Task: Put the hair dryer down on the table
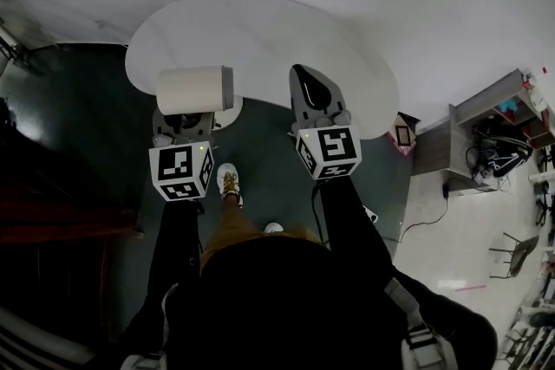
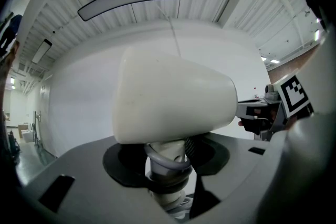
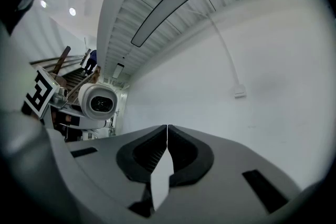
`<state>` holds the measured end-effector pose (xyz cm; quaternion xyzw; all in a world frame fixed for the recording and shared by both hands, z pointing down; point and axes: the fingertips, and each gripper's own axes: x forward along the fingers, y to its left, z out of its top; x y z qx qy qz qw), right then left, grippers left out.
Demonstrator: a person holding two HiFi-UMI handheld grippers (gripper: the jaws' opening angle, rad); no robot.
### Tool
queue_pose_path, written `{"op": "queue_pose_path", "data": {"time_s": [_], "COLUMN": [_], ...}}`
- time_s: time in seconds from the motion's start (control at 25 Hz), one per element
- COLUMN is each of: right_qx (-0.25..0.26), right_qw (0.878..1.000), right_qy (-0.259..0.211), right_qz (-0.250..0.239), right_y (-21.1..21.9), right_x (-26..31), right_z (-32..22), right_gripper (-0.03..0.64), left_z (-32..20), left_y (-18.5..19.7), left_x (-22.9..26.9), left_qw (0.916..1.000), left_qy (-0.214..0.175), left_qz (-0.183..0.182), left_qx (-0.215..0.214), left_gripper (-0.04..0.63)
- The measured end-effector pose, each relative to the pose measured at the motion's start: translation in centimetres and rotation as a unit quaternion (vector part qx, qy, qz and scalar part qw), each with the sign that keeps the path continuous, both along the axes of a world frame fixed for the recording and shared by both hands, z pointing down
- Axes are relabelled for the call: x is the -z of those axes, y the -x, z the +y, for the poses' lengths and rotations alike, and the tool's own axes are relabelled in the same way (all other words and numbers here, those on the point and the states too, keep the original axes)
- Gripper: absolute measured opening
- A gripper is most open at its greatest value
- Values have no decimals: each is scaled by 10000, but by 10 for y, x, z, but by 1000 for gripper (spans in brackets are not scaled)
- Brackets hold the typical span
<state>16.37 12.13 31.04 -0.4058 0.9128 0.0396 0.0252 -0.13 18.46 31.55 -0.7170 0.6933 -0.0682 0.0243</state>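
A cream hair dryer [image 1: 195, 89] lies crosswise above the near edge of the white oval table [image 1: 277, 30]. My left gripper [image 1: 185, 119] is shut on its handle. In the left gripper view the barrel [image 2: 168, 99] fills the middle, and the handle with its grey cord collar sits between the jaws [image 2: 167, 168]. To its right my right gripper [image 1: 305, 75] is shut with nothing in it, its jaws meeting along one line [image 3: 167, 131]. The right gripper view shows the hair dryer [image 3: 98, 102] end-on at the left.
Both grippers point up at a white wall and ceiling. The person's shoes [image 1: 228, 182] stand on dark floor below the table edge. A grey shelf with cables [image 1: 486, 134] and a chair [image 1: 513, 251] are at the right.
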Motion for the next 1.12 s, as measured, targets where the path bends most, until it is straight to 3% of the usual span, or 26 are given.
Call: {"op": "queue_pose_path", "data": {"time_s": [0.6, 0.92, 1.12], "right_qx": [-267, -652, -721], "right_qw": [9992, 9971, 9966], "right_qy": [177, 284, 284], "right_qz": [234, 285, 282], "right_y": [109, 157, 180], "right_x": [-14, -12, -14], "right_z": [-121, -183, -202], "right_gripper": [28, 29, 28], "left_z": [-131, -194, -216], "left_y": [111, 161, 180], "left_x": [-13, -4, -12], "left_qw": [9994, 9979, 9973], "left_qy": [180, 113, 145], "left_qz": [80, -126, -28], "left_qx": [-298, -633, -717], "left_gripper": [209, 209, 209]}}
